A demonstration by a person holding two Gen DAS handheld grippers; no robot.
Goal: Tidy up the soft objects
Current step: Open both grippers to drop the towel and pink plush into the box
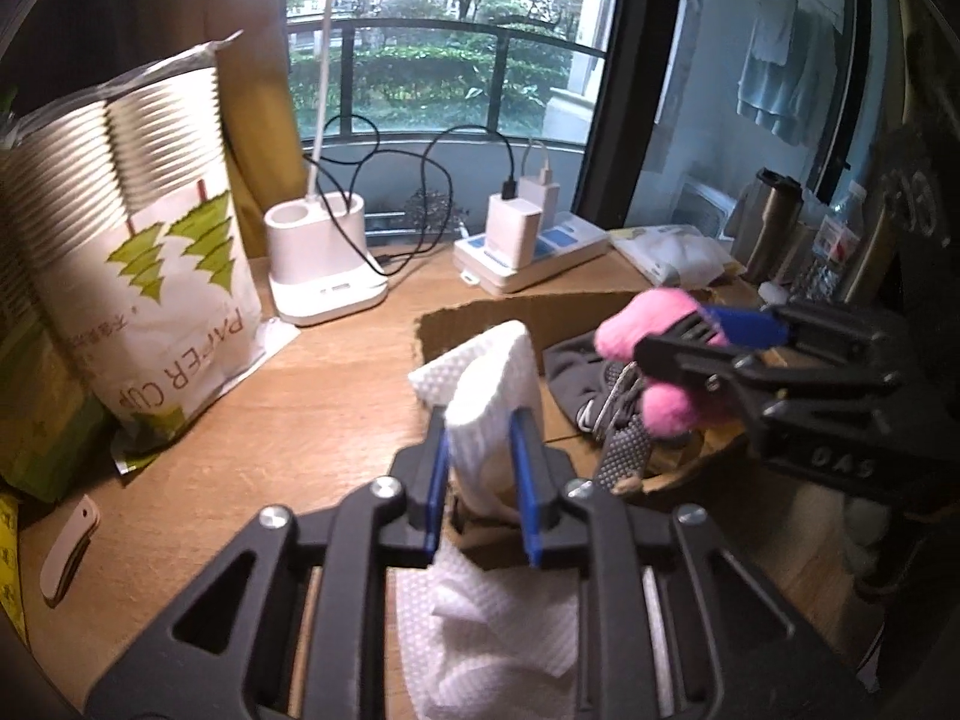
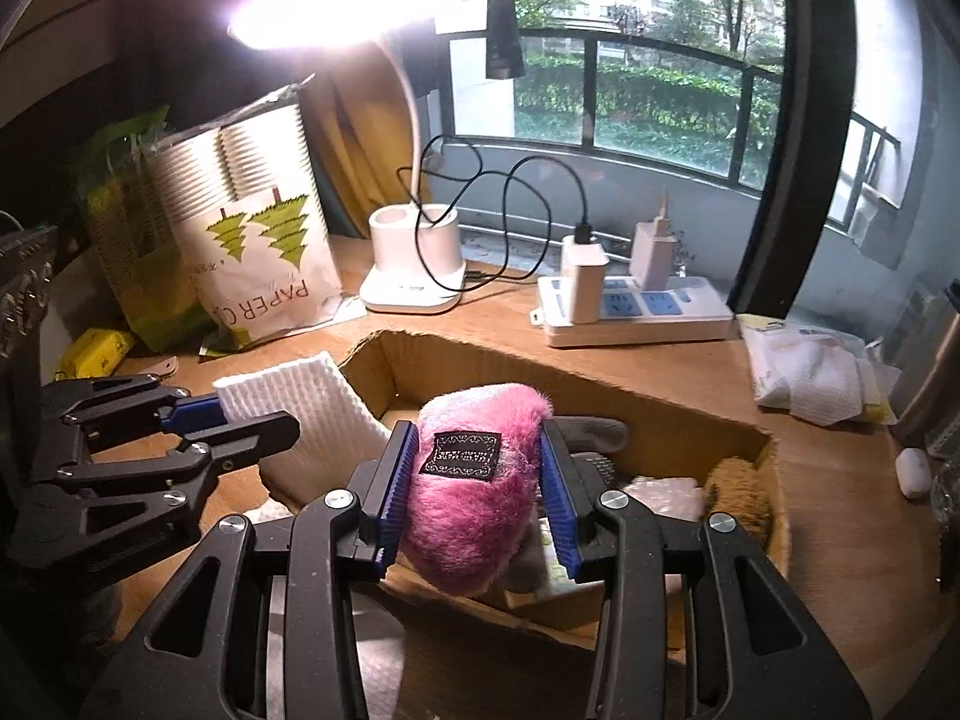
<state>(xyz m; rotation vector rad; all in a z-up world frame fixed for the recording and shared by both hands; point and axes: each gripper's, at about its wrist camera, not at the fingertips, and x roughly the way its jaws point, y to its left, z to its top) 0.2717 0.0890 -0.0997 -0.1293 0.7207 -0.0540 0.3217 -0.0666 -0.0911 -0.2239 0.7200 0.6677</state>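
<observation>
The bag of cups (image 2: pixel 252 252) is reading "PAPER CUP"; the pink plush toy (image 2: pixel 474 498), bearing an unreadable black label, is lying lengthwise along the right gripper (image 2: pixel 480 492), whose jaws are clamping it above the cardboard box (image 2: pixel 690 402); the left gripper (image 1: pixel 478 480), jaws parted, is flanking the upright white cloth (image 1: pixel 492 396) at the box edge on the tabletop (image 1: pixel 336 396).

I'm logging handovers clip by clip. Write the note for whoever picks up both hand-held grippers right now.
Left hand-held gripper: white cloth stands between its pads at the cardboard box's left edge; the pads look slightly off it, so don't trust the grip.
Right hand-held gripper: shut on the pink plush toy, held over the box.
Done: a grey garment and other soft pieces already lie in the box.
Left: lower the pink toy in and let go; get the white cloth fully inside. A wrapped white cloth on the table to the right may also belong.
</observation>
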